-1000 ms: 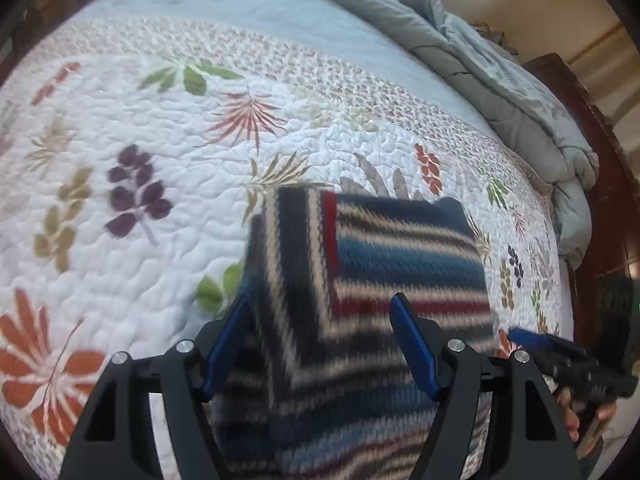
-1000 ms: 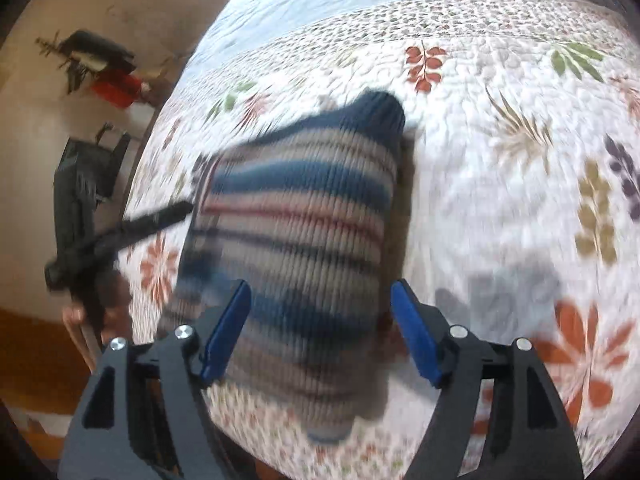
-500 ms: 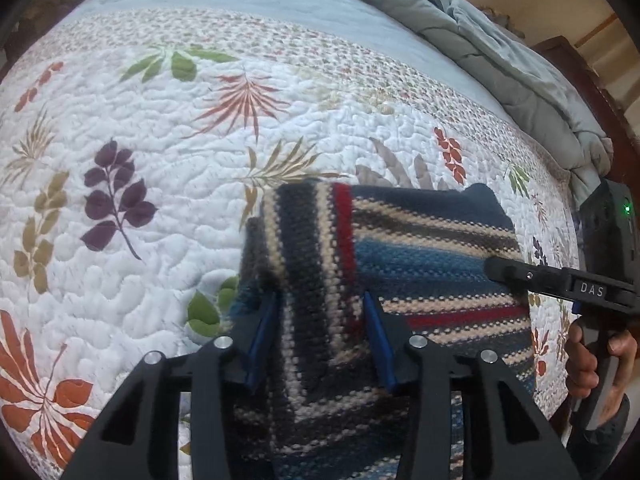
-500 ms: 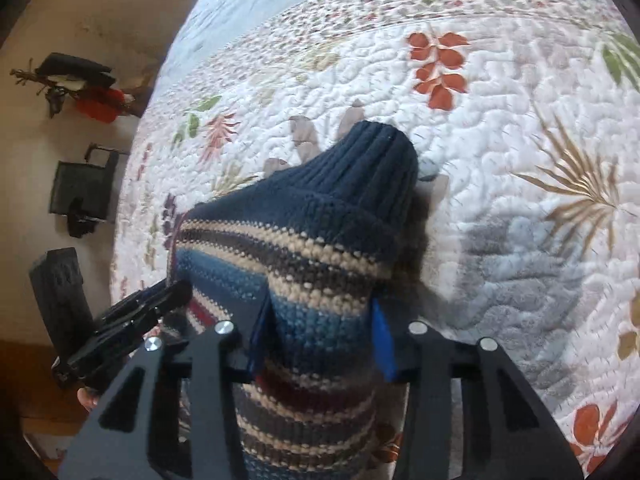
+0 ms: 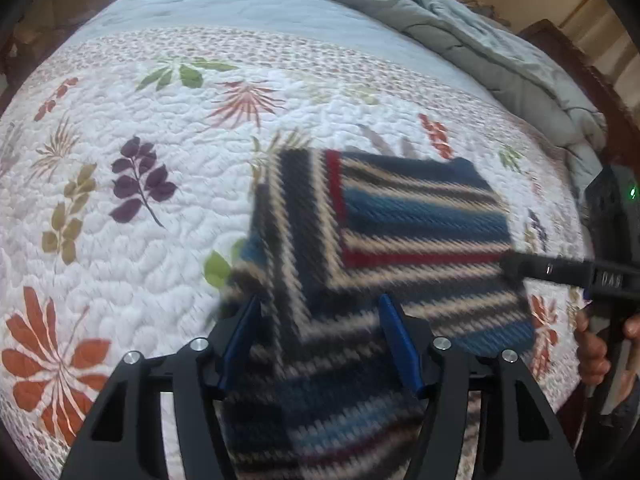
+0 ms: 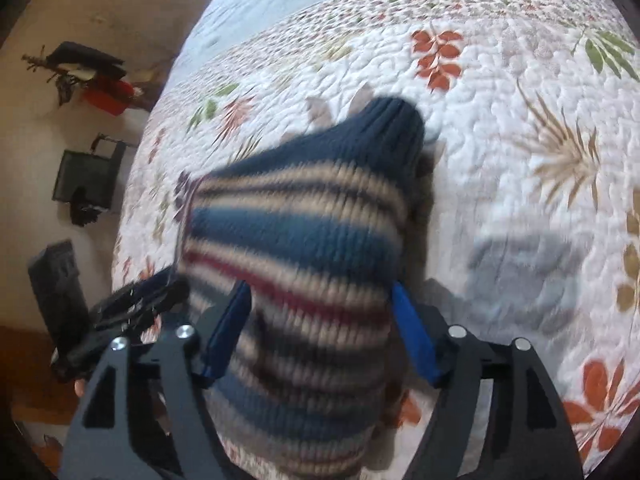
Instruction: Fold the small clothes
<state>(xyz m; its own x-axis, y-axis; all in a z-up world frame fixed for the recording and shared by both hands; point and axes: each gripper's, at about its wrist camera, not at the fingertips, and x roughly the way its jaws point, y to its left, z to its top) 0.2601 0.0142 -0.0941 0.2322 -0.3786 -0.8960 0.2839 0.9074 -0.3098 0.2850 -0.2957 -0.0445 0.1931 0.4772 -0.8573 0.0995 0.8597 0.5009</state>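
A small striped knit sweater, in navy, blue, cream and red, lies folded on the floral quilt. My left gripper is open over its near left edge, blue pads on either side of the fabric. In the right wrist view the sweater fills the middle, its navy ribbed end pointing away. My right gripper is open around its near edge. Each gripper shows in the other's view: the right one, the left one. Both views are motion-blurred.
A grey duvet is bunched along the far right of the bed, by a dark wooden frame. Left of the bed, on the floor, are a red object and dark items.
Half a second ago both grippers were pinched on the sweater's near edge. Now both have opened wide and let the fabric go; the sweater lies on the quilt.
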